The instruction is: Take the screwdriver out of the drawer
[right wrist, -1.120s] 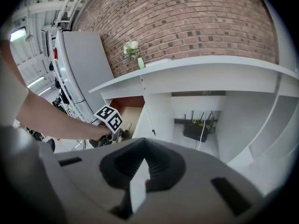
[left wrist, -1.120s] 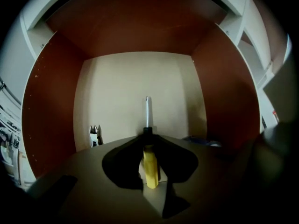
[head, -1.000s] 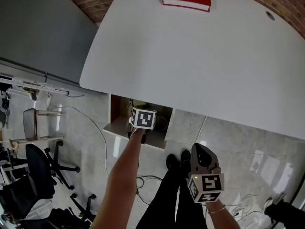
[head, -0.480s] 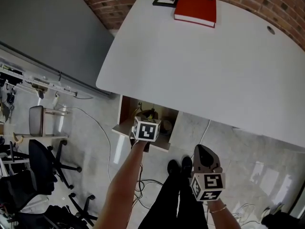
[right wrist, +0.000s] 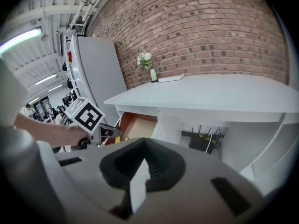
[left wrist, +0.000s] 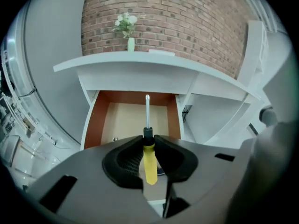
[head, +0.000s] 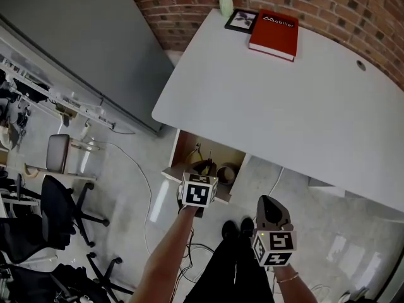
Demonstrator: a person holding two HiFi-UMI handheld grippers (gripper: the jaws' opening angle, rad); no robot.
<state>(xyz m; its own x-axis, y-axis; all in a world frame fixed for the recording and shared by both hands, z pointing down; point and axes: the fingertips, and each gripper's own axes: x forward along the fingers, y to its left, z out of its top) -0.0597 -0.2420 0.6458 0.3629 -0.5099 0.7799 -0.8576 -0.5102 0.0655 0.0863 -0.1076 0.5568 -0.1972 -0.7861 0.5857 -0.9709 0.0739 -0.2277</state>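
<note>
A screwdriver (left wrist: 149, 164) with a yellow handle, black collar and bare metal shaft sits between the pads of my left gripper (left wrist: 148, 139), which is shut on the handle. Its shaft points at the open drawer (left wrist: 98, 120) under the white desk. From the head view, the left gripper (head: 202, 172) hangs above the front edge of that drawer (head: 183, 147). My right gripper (head: 266, 202) is lower right, over the floor, shut with nothing in it. In the right gripper view its jaws (right wrist: 145, 141) meet, and the left gripper's marker cube (right wrist: 85, 115) shows at the left.
The white desk (head: 284, 106) carries a red book (head: 273, 33), a picture frame (head: 240, 20) and a small vase (head: 226, 4) by the brick wall. A grey cabinet (head: 82, 36) stands left. Office chairs (head: 57, 213) and floor cables lie at the left. The person's shoes (head: 237, 229) are below.
My left gripper has come up and back out of the drawer with the screwdriver in it. The right gripper has risen slightly. The head view now takes in more of the wall.
</note>
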